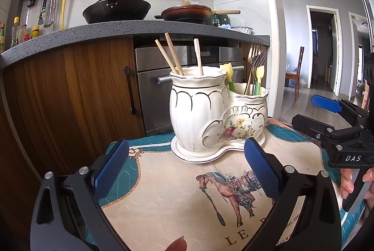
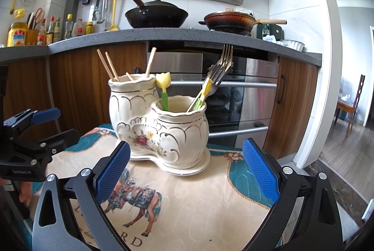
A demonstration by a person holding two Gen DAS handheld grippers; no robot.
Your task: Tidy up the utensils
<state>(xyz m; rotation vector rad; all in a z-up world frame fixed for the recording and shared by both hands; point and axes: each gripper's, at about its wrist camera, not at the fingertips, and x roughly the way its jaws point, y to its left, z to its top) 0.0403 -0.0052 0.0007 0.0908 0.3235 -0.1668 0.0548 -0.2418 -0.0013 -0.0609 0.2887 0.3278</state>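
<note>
"DAS" in white on the right gripper [image 1: 327, 110] body, seen from the left wrist. "GetRobot.AI", small and faint, on the left gripper [image 2: 46, 124] body. Tablecloth [image 2: 198, 199] under the horse print: "LE", "RD", plus script fragments "dolor", "mei, con". Bottle labels unreadable.

One two-compartment ceramic utensil holder [image 2: 159, 129] holds four chopsticks [image 2: 109, 68] in its taller compartment, and several forks [image 2: 222, 64] plus two tulip-topped picks [image 2: 163, 87] in its shorter one.
</note>
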